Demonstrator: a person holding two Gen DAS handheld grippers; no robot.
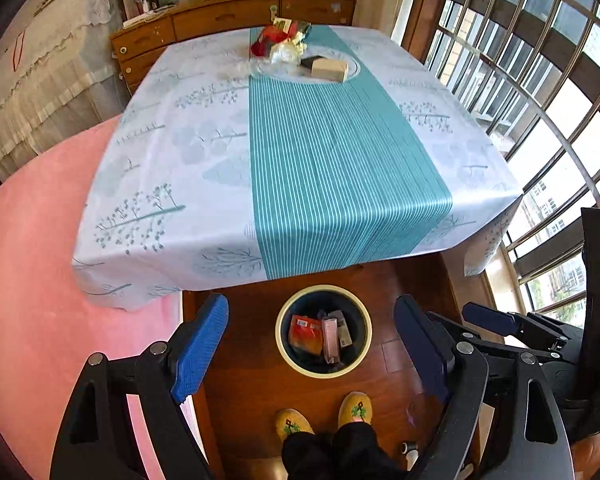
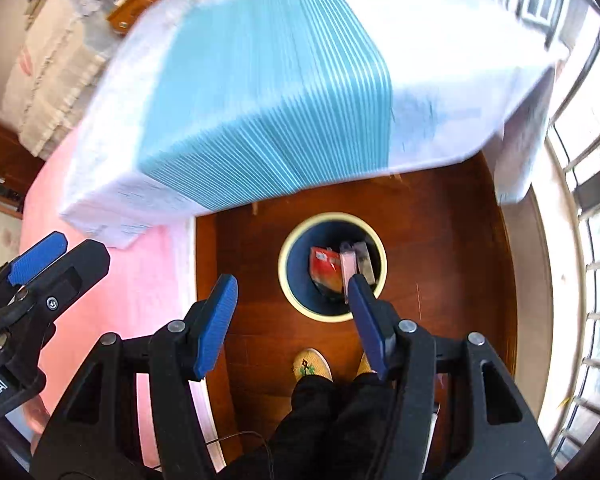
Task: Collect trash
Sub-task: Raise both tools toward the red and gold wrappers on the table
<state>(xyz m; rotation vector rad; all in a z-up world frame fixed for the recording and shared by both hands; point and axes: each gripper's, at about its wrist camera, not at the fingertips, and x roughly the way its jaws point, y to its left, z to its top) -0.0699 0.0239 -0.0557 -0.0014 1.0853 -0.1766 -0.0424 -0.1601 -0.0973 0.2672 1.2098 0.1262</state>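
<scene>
While both tongs hang empty above the floor, seen from two wrist cameras looking down. Left tongs (image 1: 312,352) spread wide apart, nothing between the blue pads. Right tongs (image 2: 294,324) likewise parted and gripping nothing. Directly below, on the dark wooden floor (image 1: 256,396): a round waste bin (image 1: 323,331) with a cream rim, already holding a red-orange wrapper (image 1: 306,334), a pink packet (image 1: 331,340) and a darker item beside it. Just behind the bin, the near edge of a table (image 1: 180,184) draped in a pale cloth with a teal striped band down the middle. At the far end of that table, well apart from the bin: the remaining trash pile (image 1: 284,42) of red and white crumpled wrappers, plus a tan box (image 1: 330,69) lying next to it.

Judged step in hand: reaching back for the next piece. Best done by lifting clear of the table edge first, then approaching the pile from above with pads straddling one piece only, closing firmly on crinkly wrapping so nothing slips on the way back.

Hard to make out: exact count of items in the pile, and whether the box is trash. Right wrist view smeared by motion blur across the table. Yellow slippers (image 1: 324,416) and dark trousers visible; rest of the person cut off.
</scene>
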